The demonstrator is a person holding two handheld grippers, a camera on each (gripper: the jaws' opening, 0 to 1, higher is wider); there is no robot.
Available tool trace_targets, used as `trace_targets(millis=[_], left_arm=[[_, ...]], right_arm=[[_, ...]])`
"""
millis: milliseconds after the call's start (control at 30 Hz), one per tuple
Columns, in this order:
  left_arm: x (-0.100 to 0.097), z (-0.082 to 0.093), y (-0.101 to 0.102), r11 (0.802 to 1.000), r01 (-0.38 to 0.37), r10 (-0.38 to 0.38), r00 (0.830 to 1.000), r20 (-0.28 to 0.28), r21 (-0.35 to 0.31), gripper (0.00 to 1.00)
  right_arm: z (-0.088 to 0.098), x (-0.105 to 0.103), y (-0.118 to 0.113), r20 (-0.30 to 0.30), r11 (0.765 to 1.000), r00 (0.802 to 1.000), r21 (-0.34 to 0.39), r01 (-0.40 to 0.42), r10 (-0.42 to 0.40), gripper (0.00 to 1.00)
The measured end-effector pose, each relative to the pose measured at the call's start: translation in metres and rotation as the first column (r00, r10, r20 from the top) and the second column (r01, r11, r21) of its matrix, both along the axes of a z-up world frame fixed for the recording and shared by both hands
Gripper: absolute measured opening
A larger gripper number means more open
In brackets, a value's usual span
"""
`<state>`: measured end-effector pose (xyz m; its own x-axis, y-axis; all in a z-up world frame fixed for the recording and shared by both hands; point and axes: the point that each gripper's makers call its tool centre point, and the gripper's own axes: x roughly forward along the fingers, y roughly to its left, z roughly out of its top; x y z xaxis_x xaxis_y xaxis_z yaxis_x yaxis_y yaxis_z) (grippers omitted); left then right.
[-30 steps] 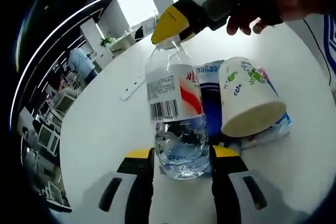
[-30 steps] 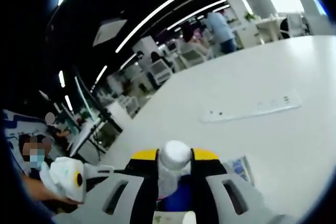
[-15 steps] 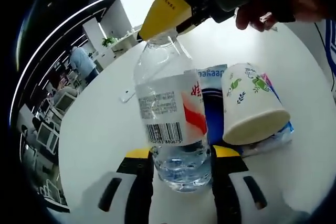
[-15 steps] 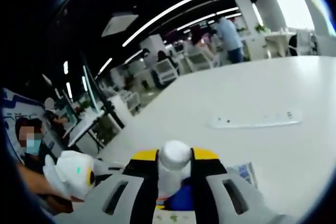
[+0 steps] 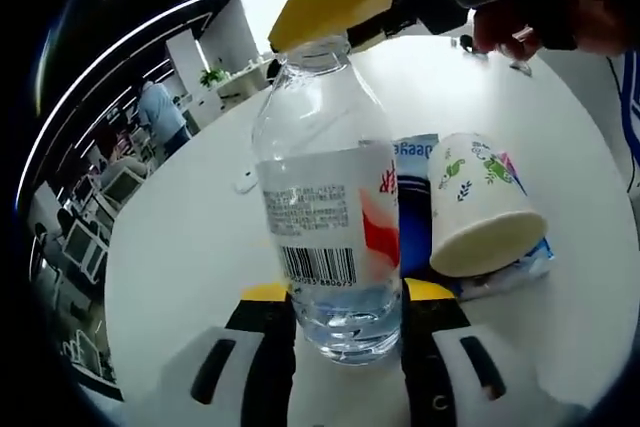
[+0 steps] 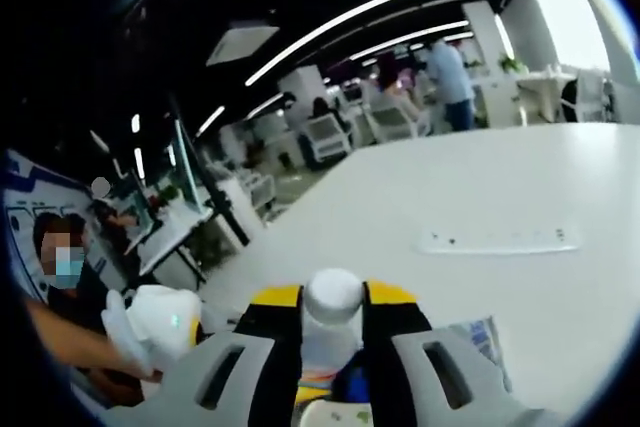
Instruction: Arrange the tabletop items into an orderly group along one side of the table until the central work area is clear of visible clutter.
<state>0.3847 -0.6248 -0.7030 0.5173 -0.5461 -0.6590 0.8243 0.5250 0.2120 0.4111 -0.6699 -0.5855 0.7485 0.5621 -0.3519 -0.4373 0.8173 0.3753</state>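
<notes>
while the left tool (image 5: 345,312) clamps the base of the clear plastic water bottle with a barcode label (image 5: 325,217), the right tool (image 6: 333,309) pinches its white cap (image 6: 333,294). it stands on the white counter (image 5: 190,247) beside a tipped paper cup (image 5: 478,205). thin walls likely flex (slippery too); the rigid cap and base suit gripping.
</notes>
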Motion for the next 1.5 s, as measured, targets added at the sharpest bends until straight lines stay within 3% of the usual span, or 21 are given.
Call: trace_targets(millis=[167,233,800,1500], left_arm=[[-0.004,0.004,0.008,1.0,-0.003,0.003,1.0,-0.001,-0.023,0.38],[-0.006,0.007,0.012,1.0,-0.002,0.002,1.0,0.007,-0.029,0.38],[-0.022,0.013,0.046,0.998,-0.008,0.01,0.999,0.036,-0.065,0.38],[-0.041,-0.004,0.072,0.994,0.041,-0.042,0.999,-0.006,-0.105,0.38]], right_arm=[[0.011,-0.007,0.011,0.006,1.0,1.0,0.023,-0.011,0.011,0.16],[0.014,-0.009,0.017,0.047,0.999,0.998,-0.021,-0.03,0.031,0.16],[0.022,-0.034,0.059,0.052,0.997,0.996,-0.037,-0.072,0.074,0.16],[0.011,-0.06,0.099,0.018,0.987,0.989,-0.071,-0.142,0.144,0.17]])
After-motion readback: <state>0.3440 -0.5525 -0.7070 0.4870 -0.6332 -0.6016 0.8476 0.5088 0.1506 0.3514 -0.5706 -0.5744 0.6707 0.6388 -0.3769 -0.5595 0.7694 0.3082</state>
